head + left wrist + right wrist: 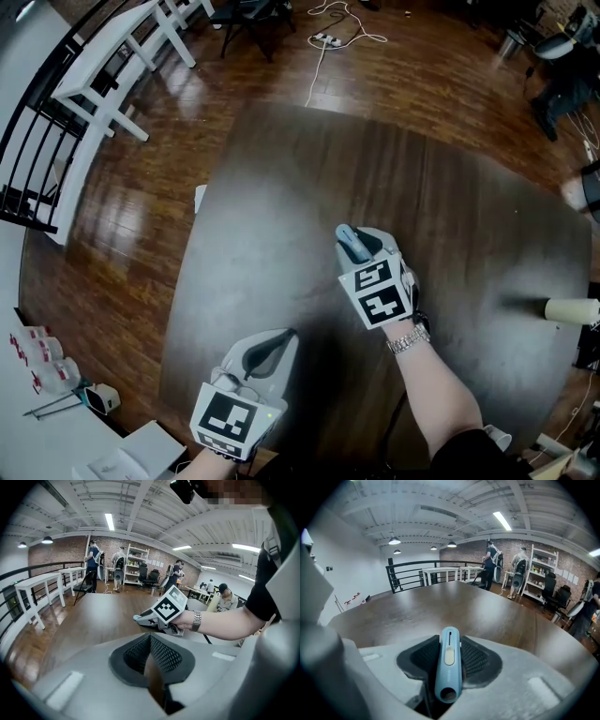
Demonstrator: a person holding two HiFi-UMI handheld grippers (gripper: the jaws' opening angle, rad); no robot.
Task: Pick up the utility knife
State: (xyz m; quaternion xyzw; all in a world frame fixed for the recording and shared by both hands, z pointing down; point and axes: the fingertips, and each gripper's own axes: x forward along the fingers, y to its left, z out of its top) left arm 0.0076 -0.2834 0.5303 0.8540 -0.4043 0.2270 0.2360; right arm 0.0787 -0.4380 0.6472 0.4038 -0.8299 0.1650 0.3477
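The right hand-held gripper (359,242) pinches the slim light-blue plastic utility knife (448,667) mid-body, above the dark wooden table (281,187). The knife is probably light, stiff and slippery. The left hand-held gripper (151,645) is pressed together, empty.

A dark round desk (281,187) fills most of the view, standing on a glossy wooden floor (141,216). Over its middle, the right gripper (356,246) has its jaws closed on a pale blue knife (352,244); the wrist behind wears a watch (410,339). The left gripper (267,349) hangs over the near edge, jaws together. A pale roll (572,310) lies at the desk's right edge. A white bench (122,56) stands upper left, and a white cable (323,56) trails across the floor.
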